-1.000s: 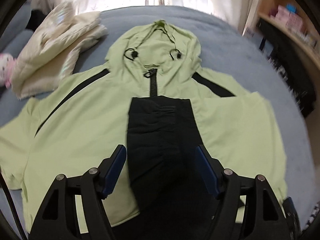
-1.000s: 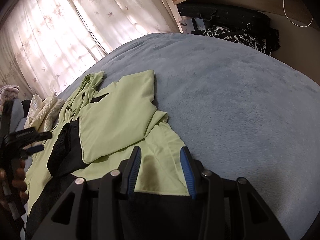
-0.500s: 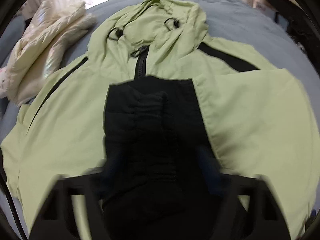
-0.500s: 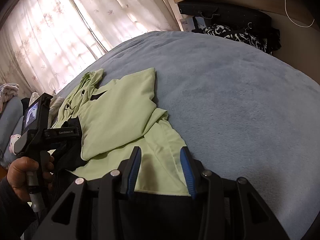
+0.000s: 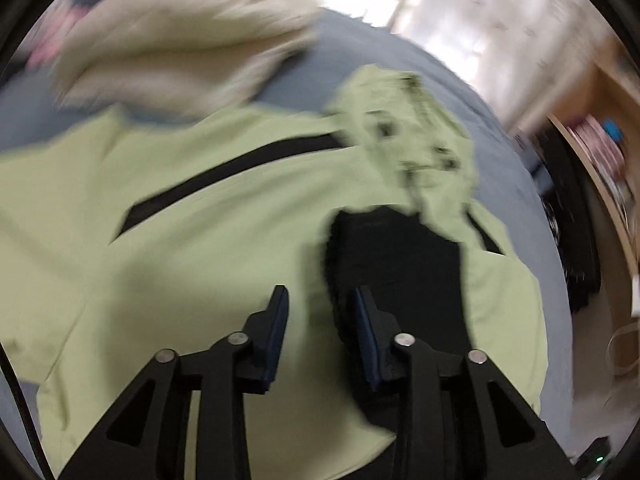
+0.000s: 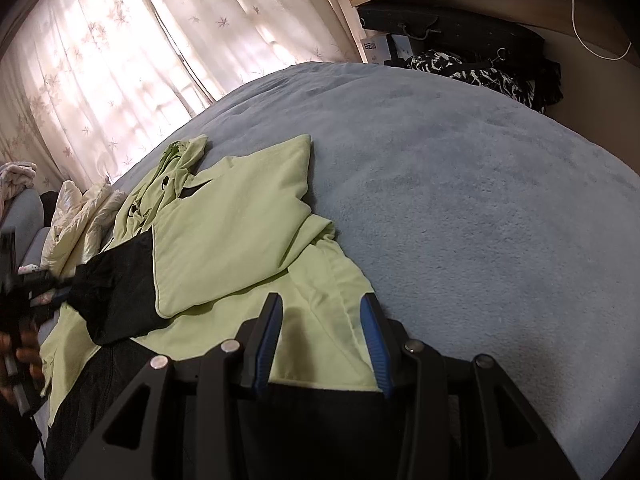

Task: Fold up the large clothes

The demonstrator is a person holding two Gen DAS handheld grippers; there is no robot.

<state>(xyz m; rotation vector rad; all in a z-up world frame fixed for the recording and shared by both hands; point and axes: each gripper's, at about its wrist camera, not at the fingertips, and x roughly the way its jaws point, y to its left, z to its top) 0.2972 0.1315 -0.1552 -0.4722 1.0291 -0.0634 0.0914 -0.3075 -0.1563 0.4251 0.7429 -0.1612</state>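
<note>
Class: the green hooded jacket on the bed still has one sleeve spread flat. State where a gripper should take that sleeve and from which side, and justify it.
Grip the outer cuff edge of the unfolded sleeve, coming from its open outer side. The green hooded jacket lies flat on the bed, and that free edge probably lifts most easily to fold inward, like the black sleeve end already lying across the body.

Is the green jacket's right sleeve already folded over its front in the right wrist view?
Yes, the green jacket has one sleeve folded flat across its front on the blue-grey blanket.
</note>
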